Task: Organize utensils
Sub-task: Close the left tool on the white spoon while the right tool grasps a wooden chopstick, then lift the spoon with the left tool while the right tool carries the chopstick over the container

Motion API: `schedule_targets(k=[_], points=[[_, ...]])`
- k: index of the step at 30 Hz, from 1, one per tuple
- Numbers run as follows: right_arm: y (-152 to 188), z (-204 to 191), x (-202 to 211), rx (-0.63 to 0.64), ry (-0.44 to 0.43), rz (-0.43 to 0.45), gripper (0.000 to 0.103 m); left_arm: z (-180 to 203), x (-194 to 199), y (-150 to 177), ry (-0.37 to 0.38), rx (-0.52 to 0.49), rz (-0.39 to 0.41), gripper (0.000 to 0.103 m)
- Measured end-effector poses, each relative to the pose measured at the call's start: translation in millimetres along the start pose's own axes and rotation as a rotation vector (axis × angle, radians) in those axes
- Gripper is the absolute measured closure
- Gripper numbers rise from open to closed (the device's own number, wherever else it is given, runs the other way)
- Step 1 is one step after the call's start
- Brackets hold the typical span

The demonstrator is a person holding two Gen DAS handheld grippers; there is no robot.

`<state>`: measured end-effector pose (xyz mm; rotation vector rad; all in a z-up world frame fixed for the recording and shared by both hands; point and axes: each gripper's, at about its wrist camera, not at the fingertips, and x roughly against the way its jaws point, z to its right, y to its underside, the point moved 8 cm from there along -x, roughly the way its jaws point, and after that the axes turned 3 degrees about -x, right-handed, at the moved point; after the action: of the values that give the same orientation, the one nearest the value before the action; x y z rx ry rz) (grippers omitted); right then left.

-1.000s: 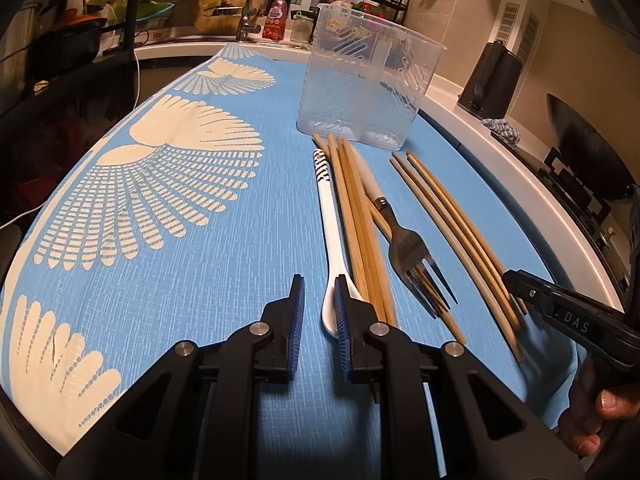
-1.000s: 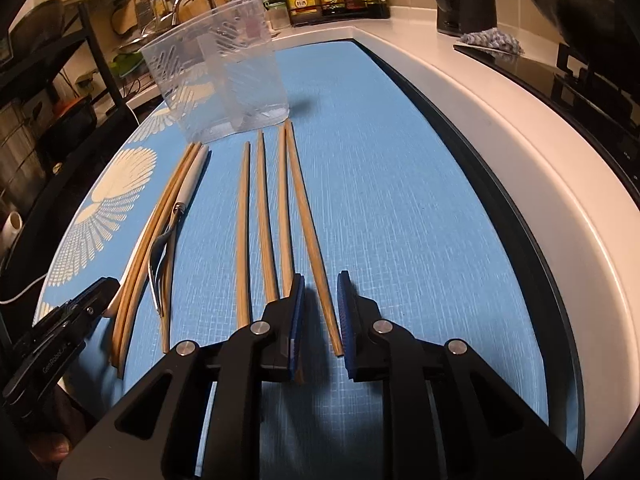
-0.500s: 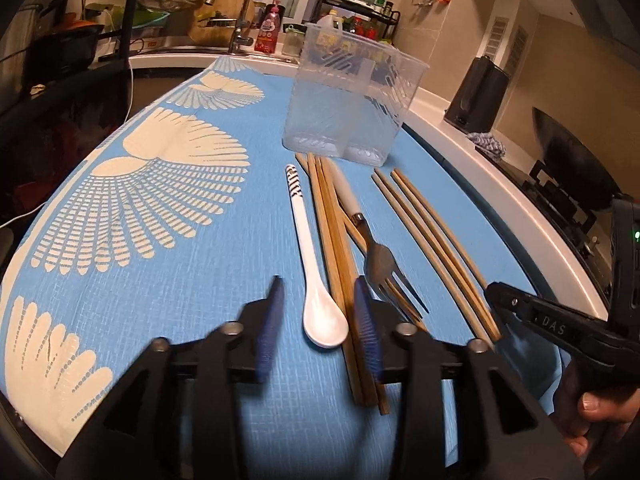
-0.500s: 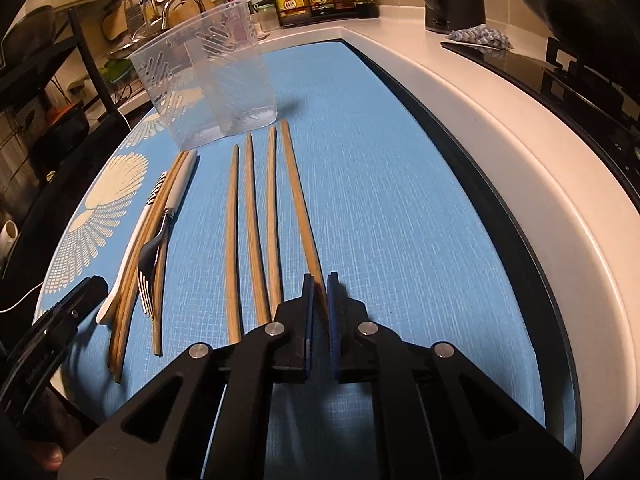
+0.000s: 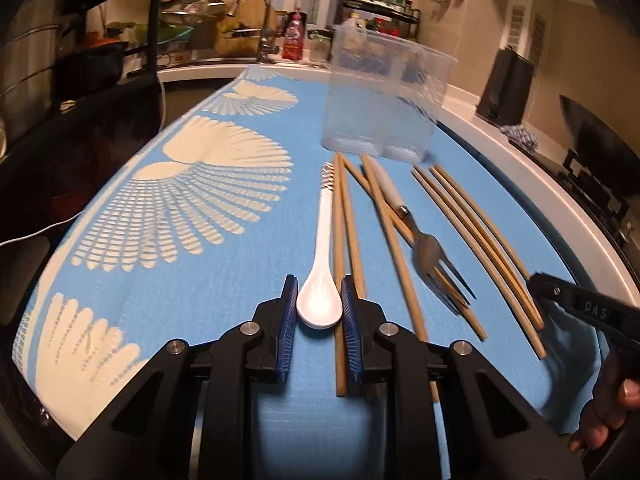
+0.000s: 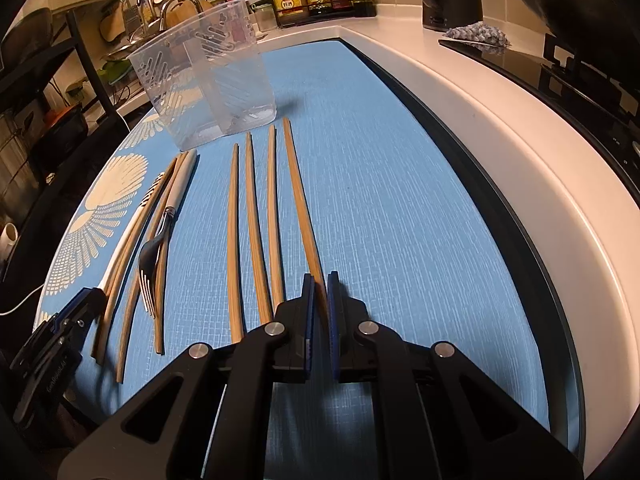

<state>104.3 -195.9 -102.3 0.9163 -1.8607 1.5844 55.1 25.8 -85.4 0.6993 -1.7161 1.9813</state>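
Note:
A white spoon (image 5: pixel 326 256) lies on the blue mat (image 5: pixel 224 280), its bowl between the jaws of my left gripper (image 5: pixel 319 316), which is open around it and touches neither side clearly. Beside it lie several wooden chopsticks (image 5: pixel 344 240) and a fork (image 5: pixel 430 258). My right gripper (image 6: pixel 319 300) is shut on the near end of the rightmost chopstick (image 6: pixel 298 200), which still lies on the mat. Three more chopsticks (image 6: pixel 250 220) lie to its left. A clear plastic utensil holder (image 5: pixel 384 108) stands upright at the far end, also in the right wrist view (image 6: pixel 208 80).
The white counter edge (image 6: pixel 500 152) runs along the right of the mat, with a dark stovetop (image 6: pixel 580 80) beyond. A sink and bottles (image 5: pixel 260 40) stand at the back. The right gripper shows in the left wrist view (image 5: pixel 580 308).
My left gripper opened and moved so the spoon bowl sits between its jaws. My right gripper closed on the rightmost chopstick's near end.

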Motion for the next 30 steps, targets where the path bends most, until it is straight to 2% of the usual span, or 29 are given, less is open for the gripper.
schedule_targets(k=[5, 10, 16, 22, 30], points=[[0, 0, 0, -0.013, -0.011, -0.002, 0.095, -19, -8, 2, -0.005, 0.055, -0.024, 0.08], [0, -1, 0, -0.003, -0.024, 0.008, 0.095, -19, -8, 1, -0.01, 0.04, -0.011, 0.08], [5, 1, 3, 0.016, -0.048, 0.078, 0.096, -17, -8, 2, -0.022, 0.018, 0.0, 0.08], [8, -2, 5, 0.09, -0.029, 0.168, 0.097, -17, -8, 2, -0.006, -0.006, 0.024, 0.08], [17, -3, 13, 0.123, -0.011, 0.256, 0.097, -14, -5, 5, -0.01, -0.037, 0.057, 0.081]])
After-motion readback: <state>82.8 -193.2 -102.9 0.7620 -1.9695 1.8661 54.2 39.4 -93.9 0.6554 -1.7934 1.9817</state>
